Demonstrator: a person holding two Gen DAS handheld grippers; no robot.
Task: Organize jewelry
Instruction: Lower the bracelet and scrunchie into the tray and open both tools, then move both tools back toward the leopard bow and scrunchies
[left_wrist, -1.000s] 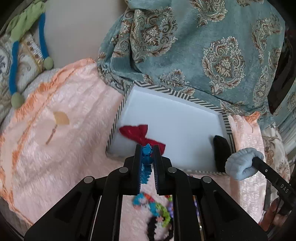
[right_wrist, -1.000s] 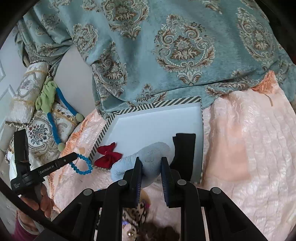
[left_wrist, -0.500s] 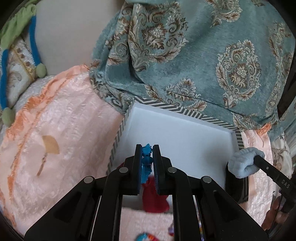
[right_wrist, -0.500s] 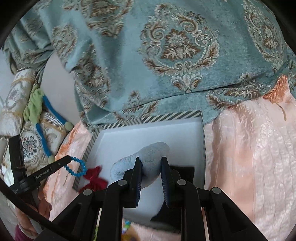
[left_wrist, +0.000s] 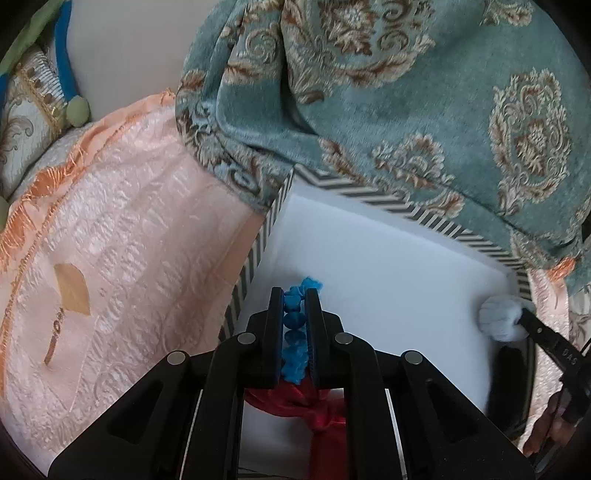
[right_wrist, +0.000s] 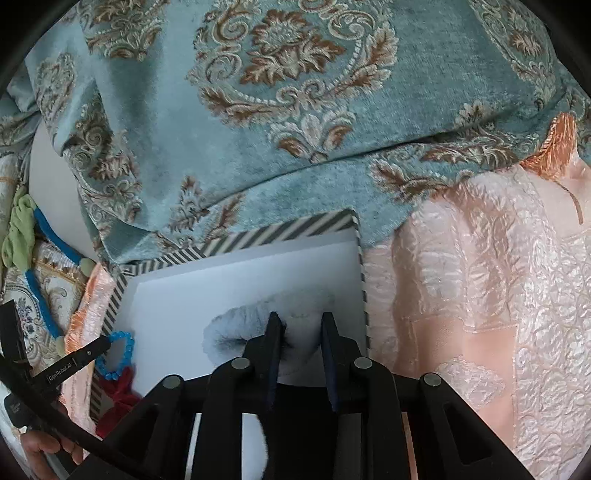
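peach bedspread (left_wrist: 122, 236) under a striped tray (left_wrist: 373, 192): left gripper (left_wrist: 295, 295) clamps blue beads (left_wrist: 294, 321), right gripper (right_wrist: 298, 317) pinches a fluffy scrunchie (right_wrist: 236, 328), both over the tray; next, lower and release.

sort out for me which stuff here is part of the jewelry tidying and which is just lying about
Part of the job:
- blue bead bracelet, in left gripper
- fluffy pale blue scrunchie, in right gripper
- striped tray
- red bow and black item in the tray

Just lying about:
- teal patterned fabric
- peach bedspread
- blue and green cord
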